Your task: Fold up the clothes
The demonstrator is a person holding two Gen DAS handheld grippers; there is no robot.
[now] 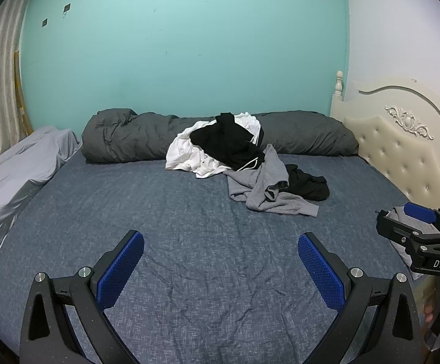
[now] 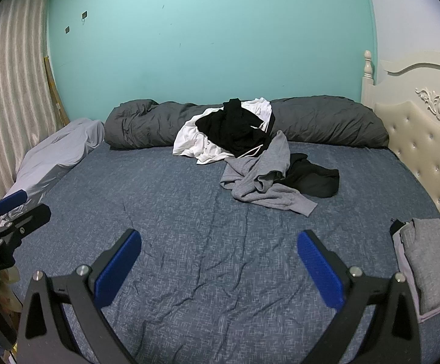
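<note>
2 hand-held grippers, left (image 1: 221,246) and right (image 2: 219,244), wide open, empty, above bed (image 1: 189,212).

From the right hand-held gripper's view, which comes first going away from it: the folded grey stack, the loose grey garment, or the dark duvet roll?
From the right hand-held gripper:
1. Folded grey stack, close on its right.
2. Loose grey garment, mid-bed, ahead.
3. Dark duvet roll, along the far wall.

We note a blue bedsheet (image 2: 189,227) with a fine white crosshatch pattern; a rolled dark grey duvet (image 2: 326,124); a pile holding a white shirt (image 2: 189,142), a black garment (image 2: 235,127) and a heather grey garment (image 2: 265,179); a teal wall (image 2: 204,45); a cream headboard (image 2: 426,139); blue pads (image 1: 320,273) on black gripper frames.
</note>
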